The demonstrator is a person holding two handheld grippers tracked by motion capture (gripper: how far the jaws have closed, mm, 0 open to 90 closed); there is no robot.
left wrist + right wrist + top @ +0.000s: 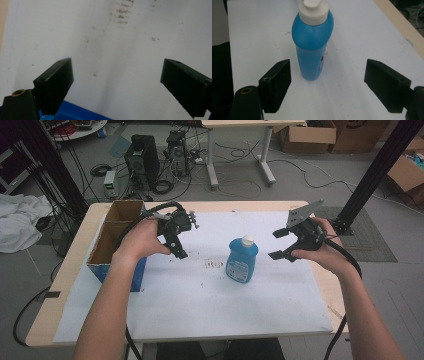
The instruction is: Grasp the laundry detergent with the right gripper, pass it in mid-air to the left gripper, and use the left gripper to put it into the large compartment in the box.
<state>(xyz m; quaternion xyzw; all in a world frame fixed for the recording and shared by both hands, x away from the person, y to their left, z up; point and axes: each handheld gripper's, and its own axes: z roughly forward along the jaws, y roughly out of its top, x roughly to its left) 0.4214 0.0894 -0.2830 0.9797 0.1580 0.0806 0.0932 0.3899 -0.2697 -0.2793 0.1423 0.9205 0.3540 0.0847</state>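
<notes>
A blue bottle [242,262] with a white cap stands upright near the middle of the white mat [200,290]. My right gripper [280,244] hovers to the bottle's right, open, its jaws pointing at it. In the right gripper view the bottle [312,47] stands ahead of the jaws, left of centre, and nothing is between them. My left gripper [176,245] hangs left of the bottle beside an open cardboard box [116,238], tilted down over the mat. Its jaws stand wide apart, open and empty, over bare mat [112,55].
The blue-sided box sits at the table's left edge; its blue wall [75,113] shows under my left gripper's jaws. Brown smudges [214,264] mark the mat left of the bottle. Cables, computer towers and another desk stand on the floor beyond the table.
</notes>
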